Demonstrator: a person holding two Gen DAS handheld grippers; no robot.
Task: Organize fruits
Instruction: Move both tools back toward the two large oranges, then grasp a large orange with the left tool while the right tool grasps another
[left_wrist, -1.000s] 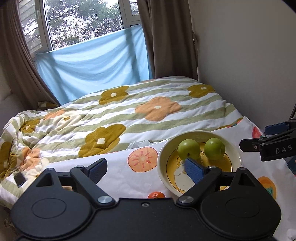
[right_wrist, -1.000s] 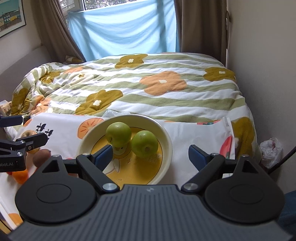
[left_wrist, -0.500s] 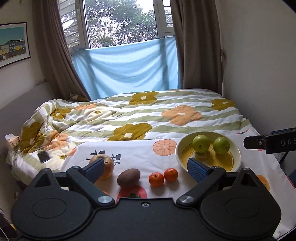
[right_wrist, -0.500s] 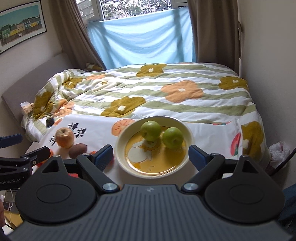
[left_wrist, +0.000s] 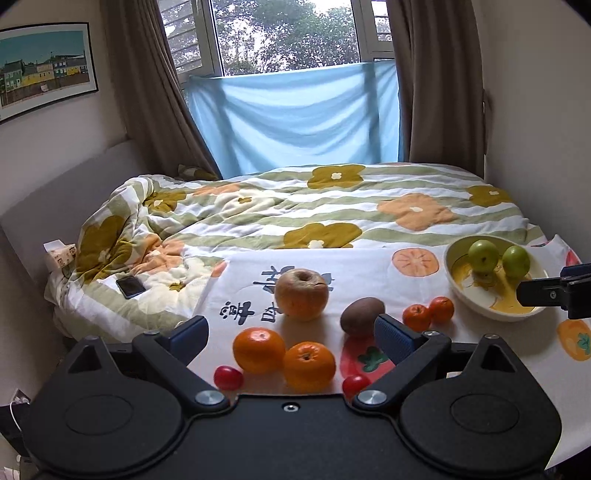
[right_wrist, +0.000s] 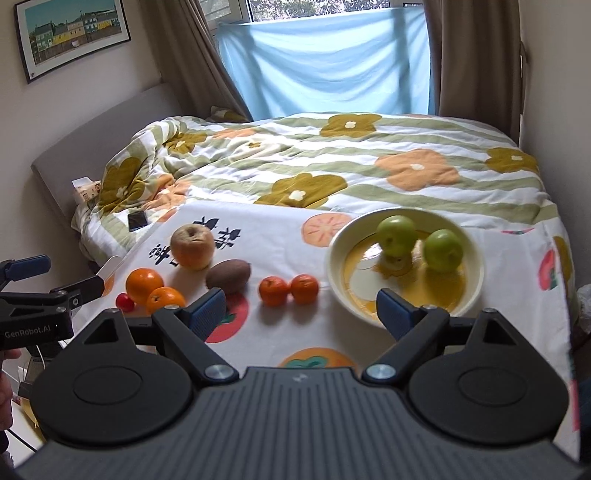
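A cream bowl with a yellow inside holds two green apples on the fruit-print cloth. Left of it lie two small tangerines, a brown kiwi, a wrinkled apple, two oranges and a cherry tomato. My right gripper hangs open and empty over the cloth, short of the bowl. My left gripper is open above the oranges, with the apple and kiwi beyond it. The bowl is at far right.
Behind the cloth lies a flowered quilt with a phone on it. A tissue box sits at the bed's left edge. A wall runs close along the right side. A person's hand shows at the left edge.
Both grippers have drawn back and up from the bowl, the left one also swinging leftward. The loose fruits on the cloth have come into view. Both stay open and empty.
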